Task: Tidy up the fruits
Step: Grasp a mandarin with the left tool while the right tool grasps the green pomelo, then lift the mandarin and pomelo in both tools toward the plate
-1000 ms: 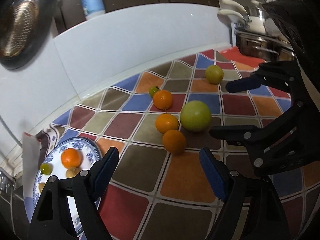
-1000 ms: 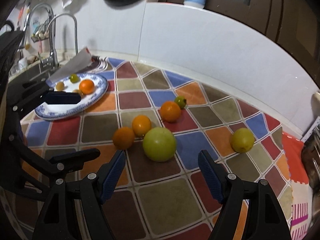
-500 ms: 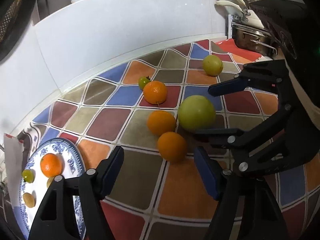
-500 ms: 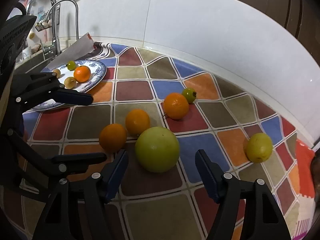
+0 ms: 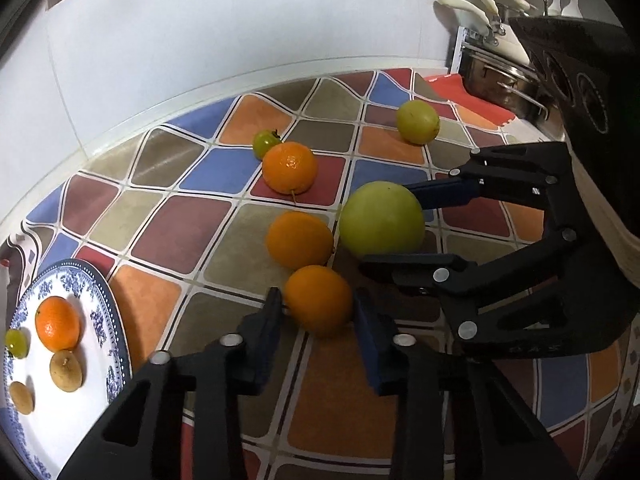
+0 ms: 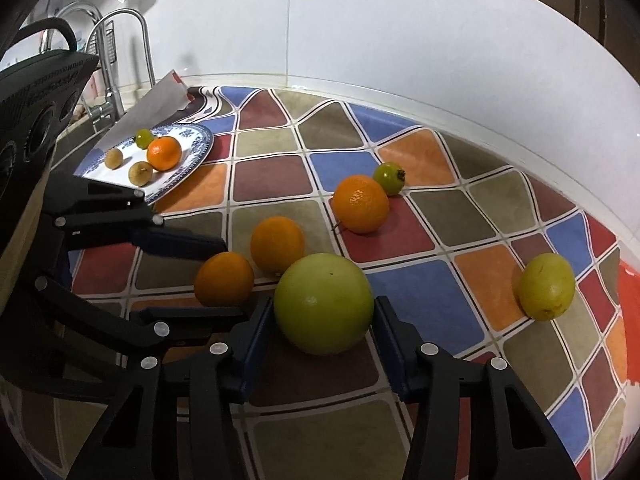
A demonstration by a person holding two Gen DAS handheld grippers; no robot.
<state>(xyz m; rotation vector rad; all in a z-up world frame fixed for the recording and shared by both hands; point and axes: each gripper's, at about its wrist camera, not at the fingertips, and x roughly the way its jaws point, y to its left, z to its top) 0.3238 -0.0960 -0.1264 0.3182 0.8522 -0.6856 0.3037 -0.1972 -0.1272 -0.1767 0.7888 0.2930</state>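
Note:
My left gripper point(image 5: 318, 312) has its blue pads against both sides of the nearest orange point(image 5: 319, 300), which rests on the checked mat. My right gripper point(image 6: 323, 318) has its pads against both sides of the big green fruit point(image 6: 323, 303), which also shows in the left wrist view point(image 5: 382, 219). Two more oranges point(image 6: 277, 245) point(image 6: 361, 203), a small green fruit point(image 6: 388, 178) and a yellow-green fruit point(image 6: 546, 286) lie loose on the mat. The blue-patterned plate point(image 6: 199, 155) at the left holds an orange point(image 6: 164, 153) and several small fruits.
A white backsplash point(image 6: 400, 40) runs behind the mat. A sink with a tap point(image 6: 120, 40) is beyond the plate. A white paper point(image 6: 156, 100) lies by the plate. Steel pots point(image 5: 500, 76) stand at the far right.
Both grippers moved forward and down and closed in: the left around the nearest orange, the right around the big green fruit. The fruits have stayed in place.

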